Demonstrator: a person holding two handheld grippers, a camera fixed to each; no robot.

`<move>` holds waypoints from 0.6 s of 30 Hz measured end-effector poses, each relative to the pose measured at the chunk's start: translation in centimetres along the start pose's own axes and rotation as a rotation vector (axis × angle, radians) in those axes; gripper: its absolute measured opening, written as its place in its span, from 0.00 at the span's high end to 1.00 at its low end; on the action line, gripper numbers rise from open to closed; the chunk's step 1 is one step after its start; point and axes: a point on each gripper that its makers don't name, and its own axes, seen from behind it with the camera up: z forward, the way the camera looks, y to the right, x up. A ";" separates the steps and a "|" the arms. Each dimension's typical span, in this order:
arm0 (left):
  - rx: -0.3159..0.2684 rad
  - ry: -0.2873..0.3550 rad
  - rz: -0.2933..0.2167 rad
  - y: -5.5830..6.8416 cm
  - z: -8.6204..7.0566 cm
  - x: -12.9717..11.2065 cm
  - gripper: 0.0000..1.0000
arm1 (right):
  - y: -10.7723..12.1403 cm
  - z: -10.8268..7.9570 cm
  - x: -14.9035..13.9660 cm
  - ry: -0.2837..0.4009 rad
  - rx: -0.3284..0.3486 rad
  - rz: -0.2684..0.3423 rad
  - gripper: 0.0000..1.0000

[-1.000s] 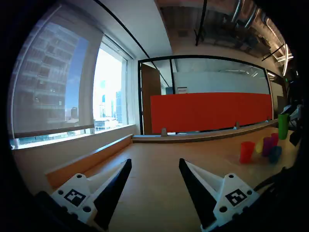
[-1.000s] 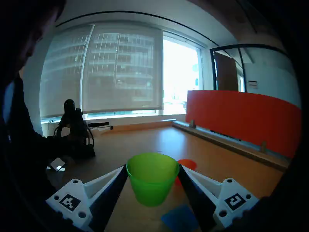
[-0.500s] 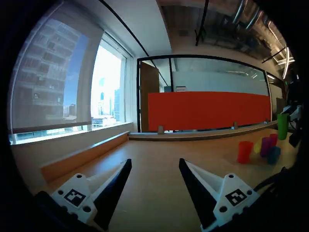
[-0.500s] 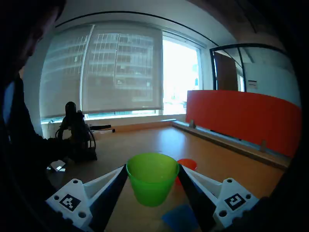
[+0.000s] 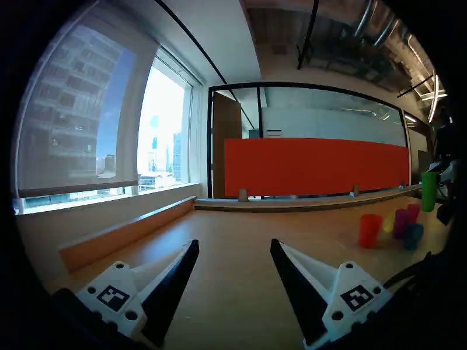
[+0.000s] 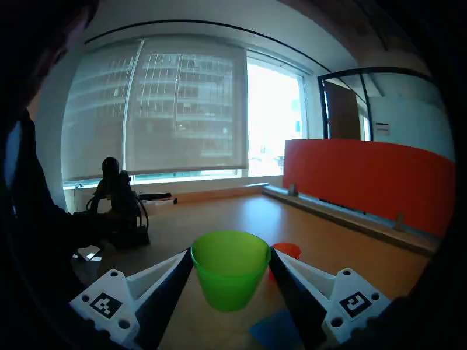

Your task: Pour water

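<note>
Cup (image 6: 230,283) stands upright, mouth up, clamped in right hand-held gripper (image 6: 230,252); left hand-held gripper (image 5: 233,241) gapes wide.

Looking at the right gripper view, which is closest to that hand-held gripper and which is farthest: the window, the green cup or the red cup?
1. The green cup, gripped between the fingers of the hand-held gripper.
2. The red cup, just behind it on the right.
3. The window, far across the room.
</note>
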 end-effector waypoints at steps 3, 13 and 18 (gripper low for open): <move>0.000 0.000 0.001 0.0 0.0 0.0 0.10 | -0.3 -0.2 0.1 0.008 0.003 0.001 0.05; 0.000 0.000 0.000 0.0 0.0 0.1 0.09 | -0.7 -1.6 0.8 0.032 -0.004 0.013 0.05; 0.000 0.000 0.000 0.0 0.0 0.1 0.09 | -0.3 -3.1 0.2 0.022 -0.030 0.018 0.05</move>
